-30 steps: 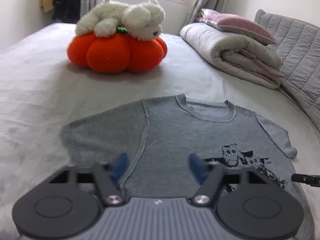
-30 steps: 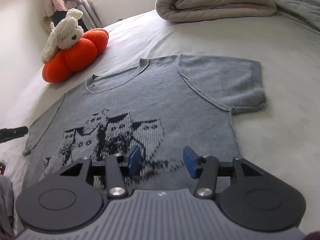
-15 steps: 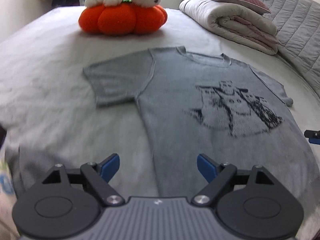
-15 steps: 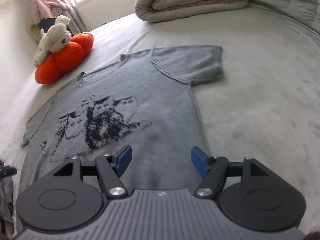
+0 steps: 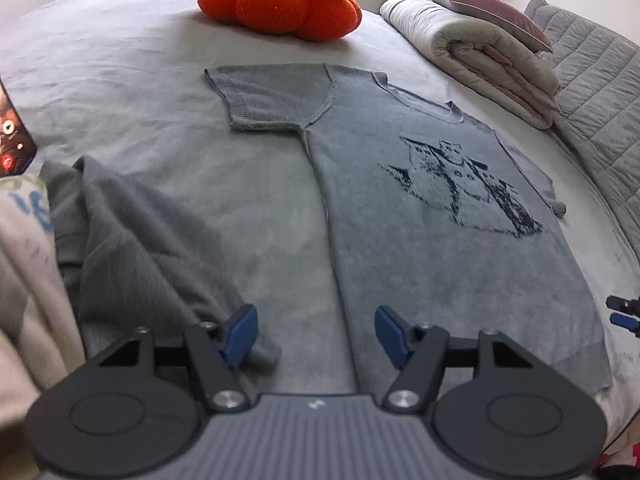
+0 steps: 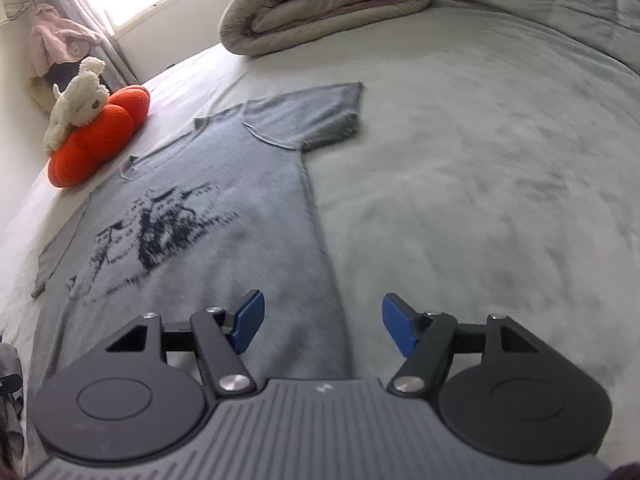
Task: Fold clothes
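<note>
A grey knitted short-sleeved top (image 5: pixel 420 240) with a dark cat print lies flat, front up, on the bed; it also shows in the right wrist view (image 6: pixel 224 216). My left gripper (image 5: pixel 316 334) is open and empty above the top's lower left side seam, near the hem. My right gripper (image 6: pixel 322 324) is open and empty above the top's lower right side seam. The right gripper's tip shows at the far right edge of the left wrist view (image 5: pixel 624 314).
A crumpled dark grey garment (image 5: pixel 132 240) lies left of the top, beside cream clothing (image 5: pixel 28 288). An orange pumpkin cushion (image 5: pixel 280 12) with a white plush dog stands at the head. A folded duvet (image 5: pixel 480 56) and quilted bedding (image 5: pixel 600 92) lie at the right.
Both grippers have drawn back from the chest of the top to its lower corners. Both sets of jaws have opened wider. The heap of clothes has come into the left wrist view.
</note>
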`<state>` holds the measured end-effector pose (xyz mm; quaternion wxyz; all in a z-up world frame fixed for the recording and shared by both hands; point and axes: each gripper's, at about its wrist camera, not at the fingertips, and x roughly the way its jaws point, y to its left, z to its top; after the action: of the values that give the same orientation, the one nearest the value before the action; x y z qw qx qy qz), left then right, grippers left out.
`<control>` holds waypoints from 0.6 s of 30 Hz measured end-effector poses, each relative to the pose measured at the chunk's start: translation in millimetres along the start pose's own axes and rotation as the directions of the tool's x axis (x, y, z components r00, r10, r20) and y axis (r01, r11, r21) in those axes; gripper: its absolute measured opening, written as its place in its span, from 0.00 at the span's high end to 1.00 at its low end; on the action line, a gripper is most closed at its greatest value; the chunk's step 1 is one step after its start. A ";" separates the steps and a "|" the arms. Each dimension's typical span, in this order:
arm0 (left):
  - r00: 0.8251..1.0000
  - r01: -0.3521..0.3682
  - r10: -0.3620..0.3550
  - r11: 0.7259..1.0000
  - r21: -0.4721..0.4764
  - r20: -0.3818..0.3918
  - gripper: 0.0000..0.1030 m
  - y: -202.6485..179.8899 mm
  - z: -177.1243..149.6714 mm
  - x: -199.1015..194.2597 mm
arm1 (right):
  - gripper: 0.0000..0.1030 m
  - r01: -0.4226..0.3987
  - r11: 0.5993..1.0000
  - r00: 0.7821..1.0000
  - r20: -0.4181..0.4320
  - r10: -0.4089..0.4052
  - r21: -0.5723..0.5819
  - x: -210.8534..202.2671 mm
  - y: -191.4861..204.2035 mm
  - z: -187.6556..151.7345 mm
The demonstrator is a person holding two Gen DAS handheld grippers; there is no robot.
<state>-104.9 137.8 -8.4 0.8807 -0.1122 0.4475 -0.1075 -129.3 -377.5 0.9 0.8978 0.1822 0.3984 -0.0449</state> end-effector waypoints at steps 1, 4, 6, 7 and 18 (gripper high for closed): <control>1.000 0.004 -0.004 1.000 -0.004 -0.001 0.42 -1.3 -3.1 -2.4 | 0.33 0.003 1.000 1.000 -0.006 -0.003 0.003 -2.6 -4.2 -3.5; 0.997 0.059 -0.061 0.997 -0.048 -0.037 0.50 -2.3 -14.4 -5.6 | 0.37 0.000 1.000 1.000 -0.022 0.001 0.022 -9.8 -14.8 -15.3; 0.994 0.086 -0.090 0.994 -0.069 -0.057 0.51 -4.0 -23.5 -6.9 | 0.42 -0.019 0.999 0.999 -0.037 0.020 0.045 -12.3 -21.6 -24.5; 0.994 0.085 -0.089 0.994 -0.066 -0.057 0.52 -5.6 -28.0 -7.9 | 0.47 -0.032 0.998 0.998 -0.046 0.035 0.057 -12.4 -24.7 -29.0; 0.988 0.141 -0.146 0.987 -0.082 -0.057 0.63 -18.6 -66.3 -22.5 | 0.64 -0.161 0.983 0.981 -0.097 0.170 0.088 -19.8 -26.1 -49.9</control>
<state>-173.5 119.9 -23.8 0.8511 -0.1749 0.4696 -0.1568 -183.5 -384.9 -23.0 0.8684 0.2525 0.4261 0.0237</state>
